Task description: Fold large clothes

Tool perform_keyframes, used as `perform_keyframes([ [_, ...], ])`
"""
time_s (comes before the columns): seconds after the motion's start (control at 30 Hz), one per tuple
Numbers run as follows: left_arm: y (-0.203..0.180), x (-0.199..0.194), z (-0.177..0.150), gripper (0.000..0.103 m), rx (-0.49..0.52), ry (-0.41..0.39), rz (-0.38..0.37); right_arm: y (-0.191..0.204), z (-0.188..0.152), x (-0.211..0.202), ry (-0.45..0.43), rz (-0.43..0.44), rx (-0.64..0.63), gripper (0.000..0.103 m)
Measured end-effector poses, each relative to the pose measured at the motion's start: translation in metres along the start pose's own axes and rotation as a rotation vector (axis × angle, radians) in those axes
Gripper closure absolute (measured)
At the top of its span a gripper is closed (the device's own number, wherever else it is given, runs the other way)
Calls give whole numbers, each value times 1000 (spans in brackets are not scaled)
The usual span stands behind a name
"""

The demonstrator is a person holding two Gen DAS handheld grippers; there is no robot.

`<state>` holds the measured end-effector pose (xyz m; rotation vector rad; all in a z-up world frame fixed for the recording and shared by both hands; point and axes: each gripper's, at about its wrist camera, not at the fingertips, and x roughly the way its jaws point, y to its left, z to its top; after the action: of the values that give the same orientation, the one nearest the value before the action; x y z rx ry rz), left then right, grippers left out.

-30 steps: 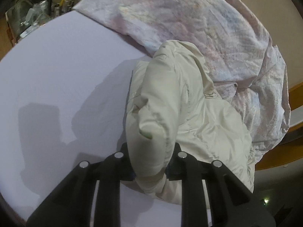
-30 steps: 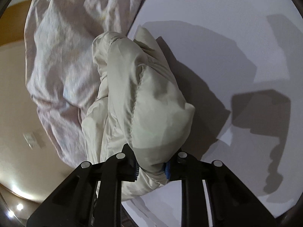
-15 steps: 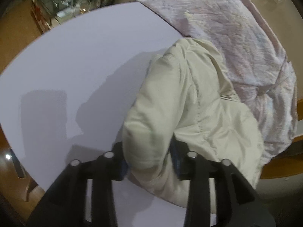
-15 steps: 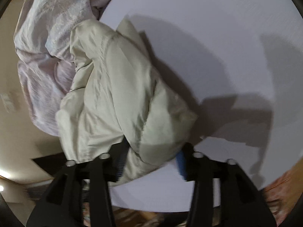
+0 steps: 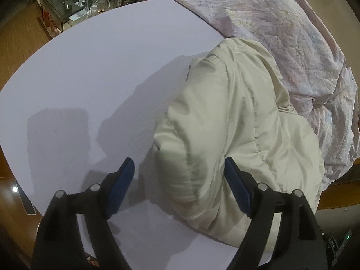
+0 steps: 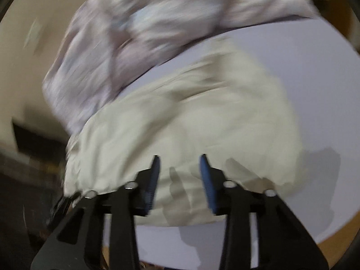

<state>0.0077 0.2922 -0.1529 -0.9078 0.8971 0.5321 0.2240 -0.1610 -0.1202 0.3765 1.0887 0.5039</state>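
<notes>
Letting go, my left gripper (image 5: 178, 175) and right gripper (image 6: 180, 171) now stand spread, where a moment ago both pinched the cream jacket (image 5: 236, 135). It lies bundled at the frame's right on the white table (image 5: 101, 67) (puffy, quilted, slippery-looking), so this fold seems placed. Beyond, a crumpled pinkish sheet (image 5: 281, 22) fills the upper right.

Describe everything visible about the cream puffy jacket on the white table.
The cream puffy jacket is padded, smooth and slightly shiny, with stitched seams and a ribbed knit patch near its top. It lies bunched in a rounded heap on the white table, its far side against the crumpled pink patterned cloth. Neither open gripper grips it.
</notes>
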Motion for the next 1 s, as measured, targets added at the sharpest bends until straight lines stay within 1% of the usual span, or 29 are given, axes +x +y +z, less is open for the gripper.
perform_keyframes([
  [0.03, 0, 0, 0, 22, -1, 0, -3, 17, 1, 11, 22, 13, -40, 76],
  [0.13, 2, 1, 0, 22, -13, 2, -23, 50, -7, 28, 58, 33, -131, 84],
  [0.2, 3, 2, -1, 22, -26, 7, -37, 66, -13, 37, 69, 22, -186, 85],
  [0.27, 3, 3, -2, 21, -36, 11, -48, 77, -15, 47, 69, -5, -216, 85],
  [0.3, 4, 4, -2, 20, -43, 12, -55, 80, -16, 53, 70, -33, -229, 85],
  [0.33, 3, 4, -2, 20, -47, 13, -60, 81, -15, 59, 76, -58, -237, 85],
  [0.4, 3, 6, -2, 19, -53, 16, -68, 78, -18, 85, 121, -119, -236, 85],
  [0.53, -1, 8, -1, 16, -56, 15, -93, 73, -21, 113, 138, -156, -224, 85],
  [0.63, -2, 9, 0, 16, -56, 12, -107, 73, -24, 120, 139, -173, -256, 85],
  [0.8, 0, 15, 1, 13, -88, 14, -129, 70, -28, 122, 137, -162, -267, 85],
  [1.0, -4, 18, 3, 11, -106, -28, -132, 67, -30, 119, 132, -166, -283, 85],
])
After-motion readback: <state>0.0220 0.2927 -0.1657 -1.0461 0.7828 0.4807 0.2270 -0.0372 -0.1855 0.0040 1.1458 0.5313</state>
